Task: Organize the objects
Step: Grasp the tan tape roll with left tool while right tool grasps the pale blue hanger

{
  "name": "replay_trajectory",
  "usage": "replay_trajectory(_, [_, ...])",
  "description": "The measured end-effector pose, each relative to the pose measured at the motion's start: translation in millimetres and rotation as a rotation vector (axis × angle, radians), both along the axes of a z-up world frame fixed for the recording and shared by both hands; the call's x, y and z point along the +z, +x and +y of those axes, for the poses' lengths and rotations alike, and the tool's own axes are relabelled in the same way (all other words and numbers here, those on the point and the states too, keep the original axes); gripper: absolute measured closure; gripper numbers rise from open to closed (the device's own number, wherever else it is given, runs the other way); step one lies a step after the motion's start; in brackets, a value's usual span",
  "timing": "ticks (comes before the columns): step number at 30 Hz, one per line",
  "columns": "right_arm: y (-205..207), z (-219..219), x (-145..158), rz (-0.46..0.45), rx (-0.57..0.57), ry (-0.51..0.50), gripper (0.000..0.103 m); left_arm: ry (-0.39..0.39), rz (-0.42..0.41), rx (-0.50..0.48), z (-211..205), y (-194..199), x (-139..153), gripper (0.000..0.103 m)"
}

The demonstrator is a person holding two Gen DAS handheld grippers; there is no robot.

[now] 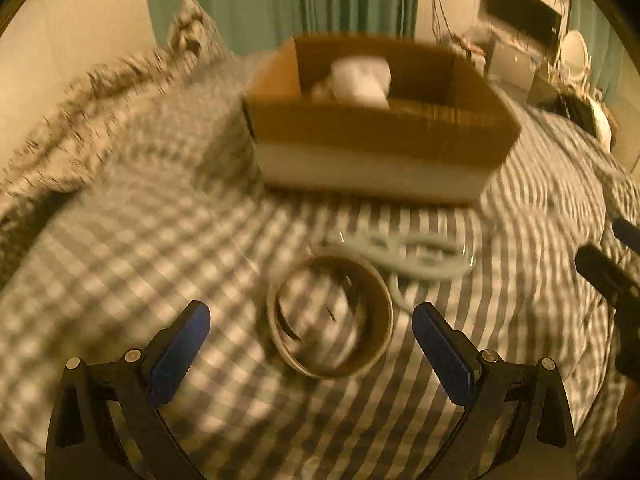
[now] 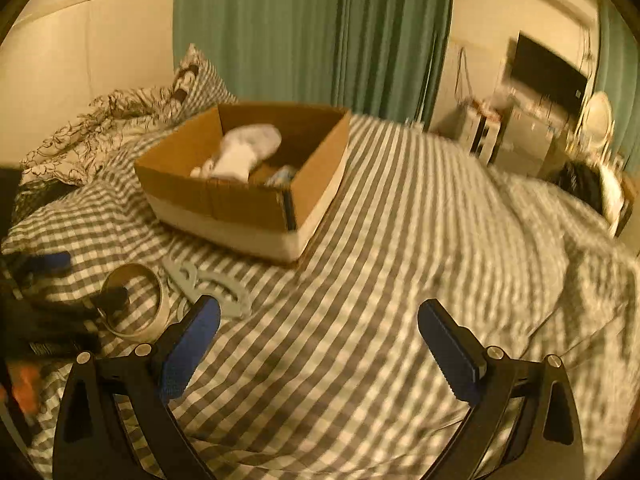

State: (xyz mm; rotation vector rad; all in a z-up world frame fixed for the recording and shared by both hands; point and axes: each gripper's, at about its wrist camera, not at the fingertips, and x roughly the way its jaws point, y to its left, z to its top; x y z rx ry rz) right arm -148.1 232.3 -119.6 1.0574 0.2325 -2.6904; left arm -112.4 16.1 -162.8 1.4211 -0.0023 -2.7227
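Note:
A brown tape roll ring (image 1: 330, 318) lies flat on the checked bedspread, between and just beyond my open left gripper (image 1: 312, 320). A pale flat openwork piece (image 1: 404, 254) lies right behind it. An open cardboard box (image 1: 376, 132) with white cloth (image 1: 362, 78) inside stands farther back. In the right wrist view the ring (image 2: 134, 300) and pale piece (image 2: 212, 286) lie at the left, the box (image 2: 244, 200) behind them. My right gripper (image 2: 320, 328) is open and empty over bare bedspread. The left gripper's fingers (image 2: 54, 262) straddle the ring there.
Patterned pillows (image 2: 120, 120) lie at the bed's head on the left. A green curtain (image 2: 312, 28) hangs behind. A TV (image 2: 548, 72) and shelves stand at the right, off the bed. The bedspread (image 2: 400, 240) right of the box is rumpled.

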Motion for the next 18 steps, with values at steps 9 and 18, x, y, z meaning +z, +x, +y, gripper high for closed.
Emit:
replay_trajectory(9, [-2,-2,-32,-0.090,0.001,-0.015,0.003,-0.050,-0.053,-0.049,18,-10,-37,0.000])
replay_trajectory(18, [-10,-22,-38,-0.136,0.059,0.009,0.003,0.014,-0.052,-0.088,7,-11,-30,0.021])
